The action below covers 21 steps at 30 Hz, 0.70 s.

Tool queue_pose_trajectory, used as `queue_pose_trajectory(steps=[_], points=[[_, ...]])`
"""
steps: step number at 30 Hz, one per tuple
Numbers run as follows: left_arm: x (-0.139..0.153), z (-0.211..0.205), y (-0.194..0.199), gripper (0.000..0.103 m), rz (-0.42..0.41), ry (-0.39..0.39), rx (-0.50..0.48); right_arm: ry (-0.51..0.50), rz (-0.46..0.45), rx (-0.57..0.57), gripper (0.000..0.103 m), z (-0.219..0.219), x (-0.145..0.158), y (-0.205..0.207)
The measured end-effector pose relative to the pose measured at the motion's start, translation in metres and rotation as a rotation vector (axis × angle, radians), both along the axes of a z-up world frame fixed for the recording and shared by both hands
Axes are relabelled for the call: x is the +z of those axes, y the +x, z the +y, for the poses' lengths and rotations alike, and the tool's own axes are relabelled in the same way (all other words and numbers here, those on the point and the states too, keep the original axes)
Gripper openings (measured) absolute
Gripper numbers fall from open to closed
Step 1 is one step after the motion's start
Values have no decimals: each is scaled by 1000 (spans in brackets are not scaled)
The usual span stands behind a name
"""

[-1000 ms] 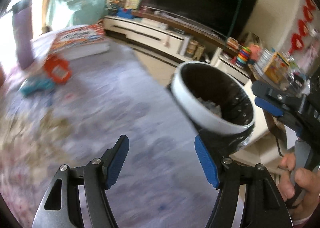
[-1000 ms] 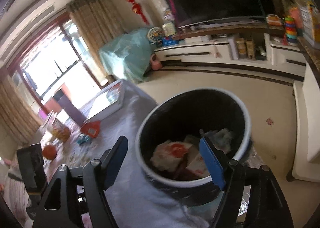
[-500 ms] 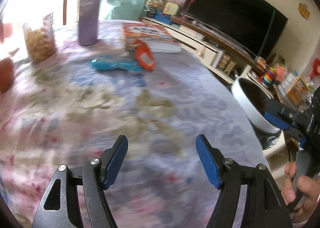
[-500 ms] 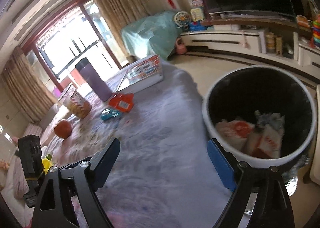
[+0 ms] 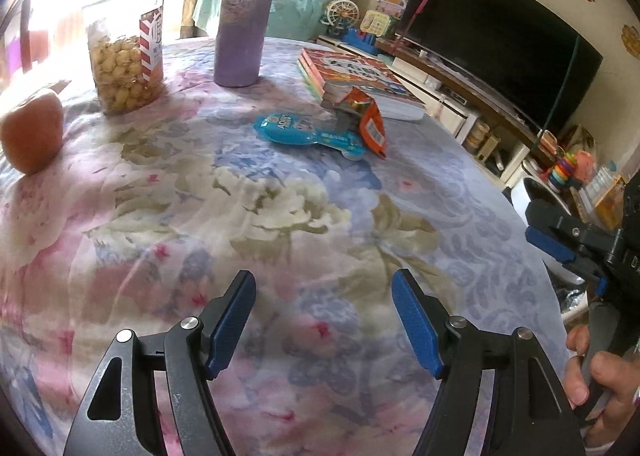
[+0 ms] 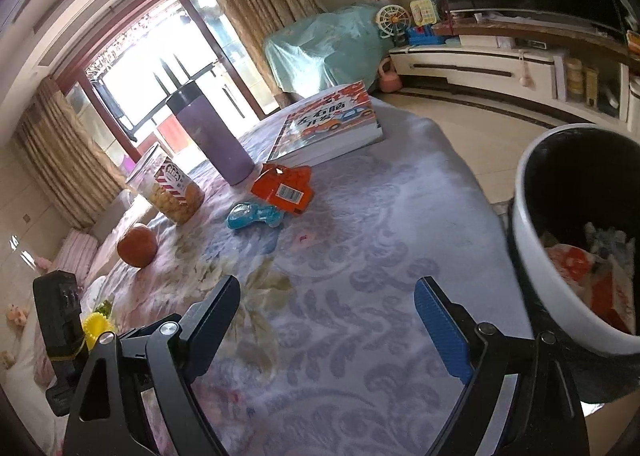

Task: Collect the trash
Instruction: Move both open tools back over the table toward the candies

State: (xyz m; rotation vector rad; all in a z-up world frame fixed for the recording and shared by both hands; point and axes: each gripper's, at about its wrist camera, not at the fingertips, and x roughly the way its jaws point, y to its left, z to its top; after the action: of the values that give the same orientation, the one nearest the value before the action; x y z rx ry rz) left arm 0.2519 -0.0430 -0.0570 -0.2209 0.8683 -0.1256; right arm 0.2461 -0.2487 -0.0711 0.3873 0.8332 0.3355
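L gripper & R gripper: both wide open, empty; swung from bin to desk w/ wrappers.

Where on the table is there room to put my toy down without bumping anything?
The big bare stretch of flowery tablecloth between the jaws and the blue wrapper is free. It's crowded at the far side: orange wrapper, books, purple bottle, snack jar and orange fruit. The trash bin stands off the right edge.
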Motion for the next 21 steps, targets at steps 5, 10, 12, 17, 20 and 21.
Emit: queue_pose_trajectory(steps=[5,10,12,17,20,21], points=[[-4,6,24,74,-3,42,-17,11,23,15,90,8,-7,17],[-7,13,50,74,4,69,-26,18,38,34,90,18,-13,35],[-10,15,60,75,9,77,-35,18,39,42,90,22,-14,42],[-16,18,91,76,17,102,-94,18,34,65,90,33,-16,64],[-19,18,108,77,14,130,-144,26,41,77,90,39,-19,79],[-20,18,113,77,13,135,-160,31,43,81,90,40,-20,83]])
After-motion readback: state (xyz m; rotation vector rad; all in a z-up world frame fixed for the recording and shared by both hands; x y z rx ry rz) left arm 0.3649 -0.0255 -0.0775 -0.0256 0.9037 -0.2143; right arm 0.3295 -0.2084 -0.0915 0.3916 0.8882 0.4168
